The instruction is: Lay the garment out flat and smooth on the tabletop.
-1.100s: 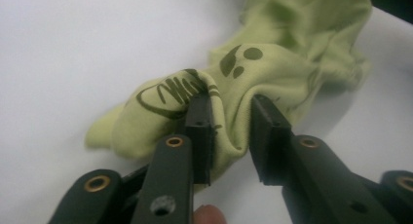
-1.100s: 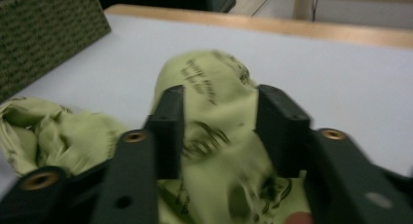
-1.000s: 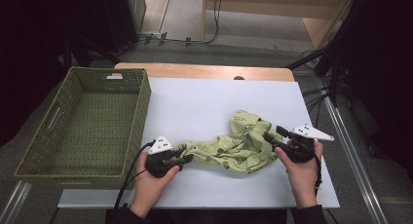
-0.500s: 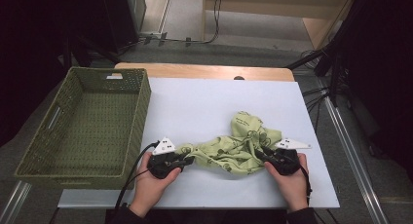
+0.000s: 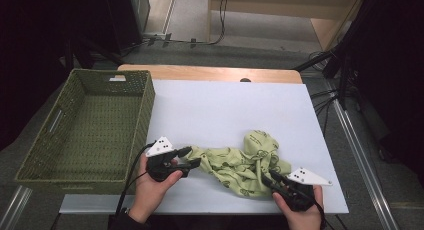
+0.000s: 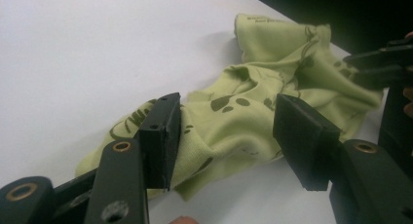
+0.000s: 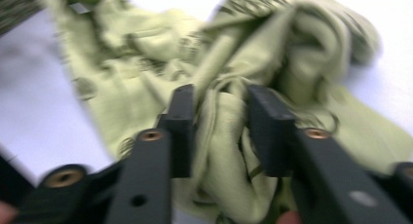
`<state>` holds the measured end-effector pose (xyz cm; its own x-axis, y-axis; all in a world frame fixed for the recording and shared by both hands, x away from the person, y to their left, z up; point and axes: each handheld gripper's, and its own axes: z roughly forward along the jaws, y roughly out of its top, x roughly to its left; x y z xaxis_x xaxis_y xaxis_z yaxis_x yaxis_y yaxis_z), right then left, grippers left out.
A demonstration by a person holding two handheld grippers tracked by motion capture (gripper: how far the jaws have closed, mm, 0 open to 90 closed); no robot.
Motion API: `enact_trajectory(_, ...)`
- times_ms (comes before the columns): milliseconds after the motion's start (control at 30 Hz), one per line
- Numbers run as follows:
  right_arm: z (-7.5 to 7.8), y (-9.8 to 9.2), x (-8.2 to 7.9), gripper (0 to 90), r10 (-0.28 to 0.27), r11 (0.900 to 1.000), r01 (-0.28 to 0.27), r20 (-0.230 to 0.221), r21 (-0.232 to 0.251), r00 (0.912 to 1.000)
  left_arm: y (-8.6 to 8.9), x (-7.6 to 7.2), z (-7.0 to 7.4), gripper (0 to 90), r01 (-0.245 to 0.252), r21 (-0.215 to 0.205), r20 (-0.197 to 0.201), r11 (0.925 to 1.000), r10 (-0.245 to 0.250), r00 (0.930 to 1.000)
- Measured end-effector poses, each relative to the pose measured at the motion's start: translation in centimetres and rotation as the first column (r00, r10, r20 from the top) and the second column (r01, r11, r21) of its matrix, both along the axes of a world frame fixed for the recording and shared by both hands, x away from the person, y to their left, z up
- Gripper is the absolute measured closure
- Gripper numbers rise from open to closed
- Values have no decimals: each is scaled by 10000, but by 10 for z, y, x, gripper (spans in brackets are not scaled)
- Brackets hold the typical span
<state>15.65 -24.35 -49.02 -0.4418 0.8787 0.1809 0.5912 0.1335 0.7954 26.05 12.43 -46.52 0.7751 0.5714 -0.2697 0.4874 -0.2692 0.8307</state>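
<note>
Overhead, the crumpled green garment [image 5: 240, 165] lies at five o'clock on the white table [image 5: 225, 110], between the left gripper [image 5: 192, 157] and the right gripper [image 5: 267, 182]; the wicker basket [image 5: 85, 125] sits at nine o'clock. In the left gripper view, jaws just opened, straddling a loose edge without pressing. In the right gripper view, jaws just widened around a bunched fold; their contact is blurred. Lifting now may drop the slack cloth.
</note>
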Motion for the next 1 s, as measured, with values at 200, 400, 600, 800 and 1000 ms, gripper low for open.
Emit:
enact_trajectory(200,27,-4,-4,470,439,9989,-413,1407,-220,9891,-2,1,-1,409,-33,-188,-100,9998,31,9999)
enact_trajectory(400,45,13,33,522,1261,9902,-1146,1558,-804,9797,-4,5,4,410,-66,-319,-156,9995,62,9999)
enact_trajectory(600,34,47,79,531,2488,9591,-2412,352,-1479,9679,-12,11,7,419,-65,-251,-280,9997,58,9996)
enact_trajectory(800,4,52,101,507,1961,9385,-2264,-1374,-2607,9709,-13,8,-5,592,455,935,-876,9946,-373,9955)
enact_trajectory(1000,1,39,97,833,2224,9469,-2491,-1456,-2033,9640,-7,0,-15,817,570,1338,-935,9894,-447,9946)
